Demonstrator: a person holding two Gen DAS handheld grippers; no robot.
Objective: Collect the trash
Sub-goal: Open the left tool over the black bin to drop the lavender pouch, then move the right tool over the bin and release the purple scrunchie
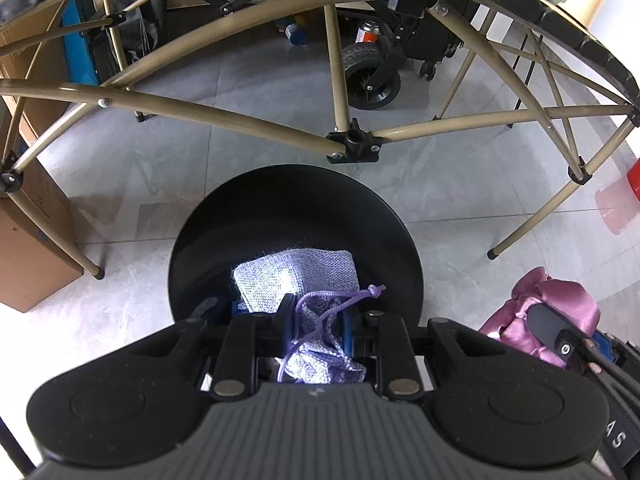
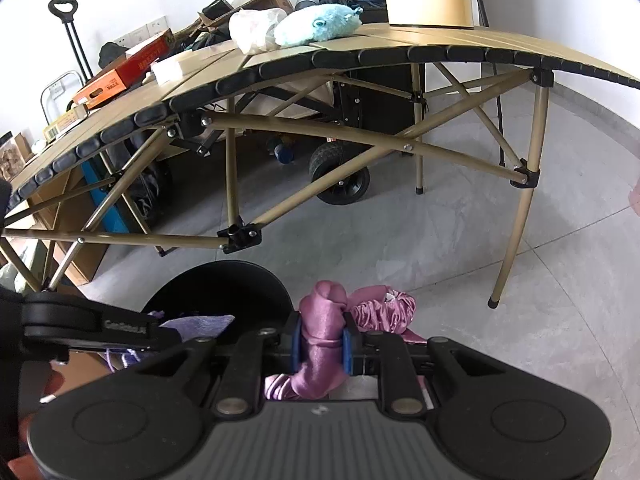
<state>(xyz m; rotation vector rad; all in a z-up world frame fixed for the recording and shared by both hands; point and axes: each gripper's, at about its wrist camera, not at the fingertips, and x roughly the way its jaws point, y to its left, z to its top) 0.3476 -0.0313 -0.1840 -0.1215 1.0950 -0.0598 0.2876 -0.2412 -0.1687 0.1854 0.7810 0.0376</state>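
Note:
My left gripper (image 1: 318, 326) is shut on a lilac mesh drawstring pouch (image 1: 296, 280) and holds it over the open mouth of a round black bin (image 1: 384, 216) on the floor. My right gripper (image 2: 322, 344) is shut on a pink satin cloth (image 2: 324, 320), held just right of the bin (image 2: 224, 284). The pink cloth (image 1: 552, 304) and right gripper show at the right of the left wrist view. The lilac pouch (image 2: 196, 326) and the left gripper's body show at the left of the right wrist view.
A folding camp table (image 2: 400, 46) with tan crossed legs (image 1: 352, 144) stands ahead, carrying boxes, a plastic bag and a blue plush toy (image 2: 316, 24). A black wheeled cart (image 1: 368, 76) sits beneath it. A cardboard box (image 1: 28, 240) stands at the left. The floor is grey tile.

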